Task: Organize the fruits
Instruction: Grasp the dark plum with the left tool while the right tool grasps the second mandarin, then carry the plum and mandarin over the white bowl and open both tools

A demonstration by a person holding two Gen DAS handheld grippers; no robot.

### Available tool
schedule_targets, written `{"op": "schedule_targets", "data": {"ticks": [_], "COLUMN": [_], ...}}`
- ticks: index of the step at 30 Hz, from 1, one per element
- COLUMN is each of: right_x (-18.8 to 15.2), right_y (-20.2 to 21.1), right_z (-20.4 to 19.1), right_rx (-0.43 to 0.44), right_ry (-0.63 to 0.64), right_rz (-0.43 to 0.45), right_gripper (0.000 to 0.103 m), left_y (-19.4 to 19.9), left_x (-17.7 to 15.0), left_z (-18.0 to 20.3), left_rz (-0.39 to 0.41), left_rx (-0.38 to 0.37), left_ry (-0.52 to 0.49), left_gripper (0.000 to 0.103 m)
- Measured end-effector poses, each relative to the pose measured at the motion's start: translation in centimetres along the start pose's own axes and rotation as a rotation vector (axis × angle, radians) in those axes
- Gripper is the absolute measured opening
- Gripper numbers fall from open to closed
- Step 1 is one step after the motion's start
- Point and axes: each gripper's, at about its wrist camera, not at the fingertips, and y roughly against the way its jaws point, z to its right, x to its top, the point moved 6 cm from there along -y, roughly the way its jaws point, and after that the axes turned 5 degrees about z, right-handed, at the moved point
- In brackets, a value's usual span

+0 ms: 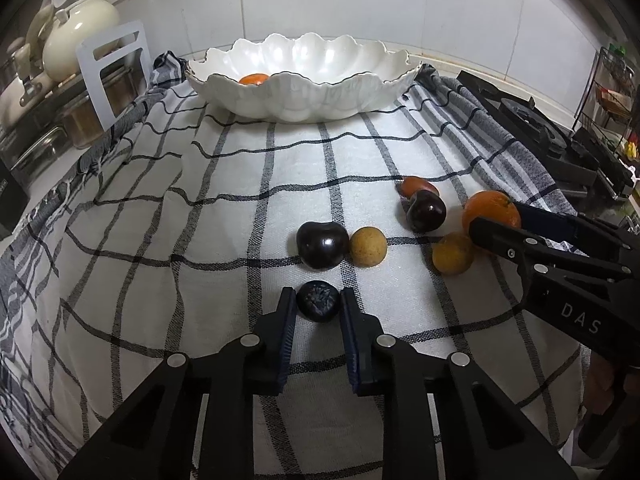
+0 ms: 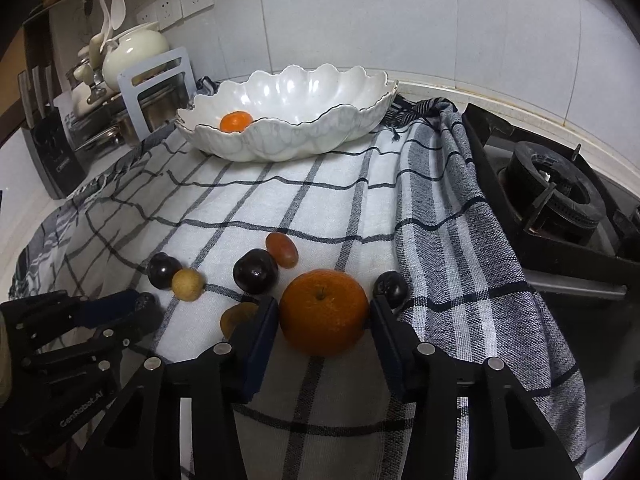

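Note:
A white scalloped bowl [image 1: 304, 80] at the back of the checked cloth holds one small orange [image 1: 253, 79]; the bowl also shows in the right wrist view [image 2: 288, 120]. My left gripper [image 1: 318, 306] has its fingers close on both sides of a small dark plum [image 1: 318, 301] lying on the cloth. My right gripper [image 2: 324, 312] is open around a large orange [image 2: 323, 311], also seen from the left wrist [image 1: 490, 209]. Loose on the cloth lie a dark plum [image 1: 322, 244], a yellow longan [image 1: 368, 247], another dark plum [image 1: 426, 211], a reddish fruit [image 1: 416, 187] and a second longan [image 1: 453, 253].
A gas stove [image 2: 556, 200] stands right of the cloth. A dish rack with a cream teapot [image 2: 134, 50] and pots stands at the back left. Another small dark plum [image 2: 390, 289] lies by my right fingertip. The tiled wall is behind the bowl.

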Motion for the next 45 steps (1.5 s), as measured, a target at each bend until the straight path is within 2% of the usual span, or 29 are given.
{"op": "schedule_targets", "data": {"ticks": [8, 19, 30, 40, 45], "right_x": [0.0, 1.3, 4.4, 8.3, 10.1], "right_y": [0.3, 2.8, 5.3, 7.1, 7.4], "right_z": [0.0, 0.0, -0.6, -0.4, -0.5], "right_rx": [-0.002, 0.001, -0.003, -0.04, -0.028], "right_ry": [-0.002, 0.002, 0.025, 0.06, 0.06], "right_rz": [0.004, 0.066, 0.163, 0.277, 0.309], "right_gripper": [0.047, 0.047, 0.047, 0.047, 0.047], "left_y": [1.1, 3.9, 6.5, 8.3, 9.0], "left_x": [0.6, 2.7, 5.5, 9.1, 11.0], "left_z": [-0.2, -0.2, -0.4, -0.8, -1.0], "left_rz": [0.036, 0.128, 0.224, 0.326, 0.376], "left_rx": [0.012, 0.004, 0.004, 0.023, 0.03], "left_ry": [0.0, 0.01, 0.02, 0.022, 0.017], "left_gripper": [0.022, 0.022, 0.022, 0.022, 0.022]}}
